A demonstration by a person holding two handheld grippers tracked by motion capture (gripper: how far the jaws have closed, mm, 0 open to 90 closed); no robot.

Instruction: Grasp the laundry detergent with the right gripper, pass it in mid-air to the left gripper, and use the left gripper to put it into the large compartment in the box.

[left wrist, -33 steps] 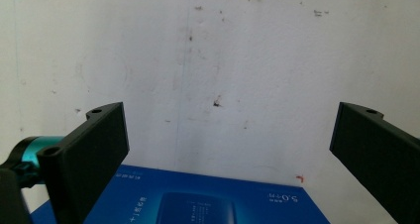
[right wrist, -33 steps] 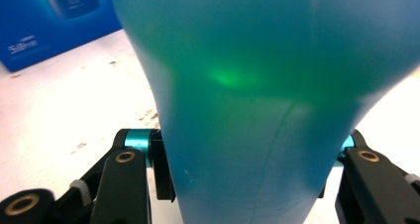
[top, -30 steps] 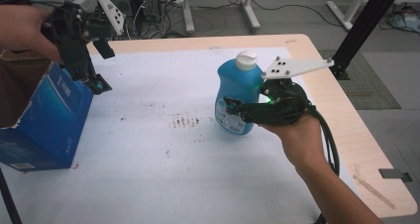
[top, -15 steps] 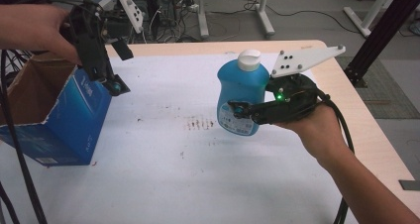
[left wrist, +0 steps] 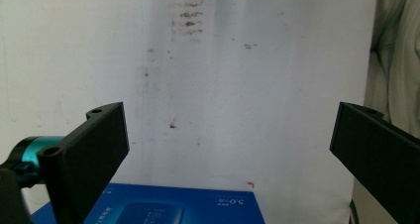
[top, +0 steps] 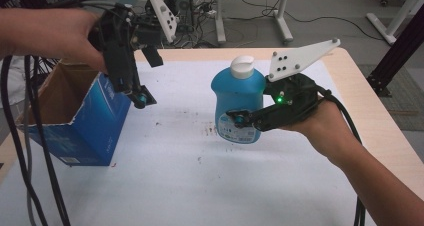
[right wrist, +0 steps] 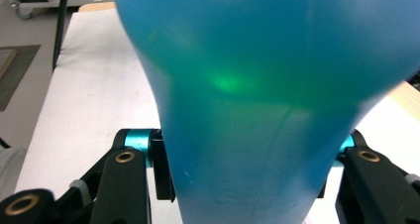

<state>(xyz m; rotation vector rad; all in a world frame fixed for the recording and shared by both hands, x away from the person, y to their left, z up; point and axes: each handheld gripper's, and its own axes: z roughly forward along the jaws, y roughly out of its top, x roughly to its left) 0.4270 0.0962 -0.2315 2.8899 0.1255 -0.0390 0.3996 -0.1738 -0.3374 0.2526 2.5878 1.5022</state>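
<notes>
A blue bottle (top: 239,106) with a white cap (top: 242,66) stands upright over the white table cover, and my right gripper (top: 241,117) is shut on its lower body. In the right gripper view the bottle (right wrist: 267,95) bulges between the two jaws of my right gripper (right wrist: 247,169), one on each side. My left gripper (top: 147,78) hangs open beside the top right corner of an open blue carton (top: 75,123). The left gripper view has my left gripper (left wrist: 228,149) with jaws wide apart and nothing between them, the carton's blue face (left wrist: 168,206) below them.
A wooden table (top: 350,71) carries a white cover (top: 200,186) with dark smudges (top: 210,131) at its middle. Cables (top: 20,151) hang down at the left. Stand legs and wiring (top: 220,21) crowd the floor behind the table.
My right gripper has carried the bottle leftward, closer to the smudges and the carton. The left gripper stays open by the carton's top corner.
</notes>
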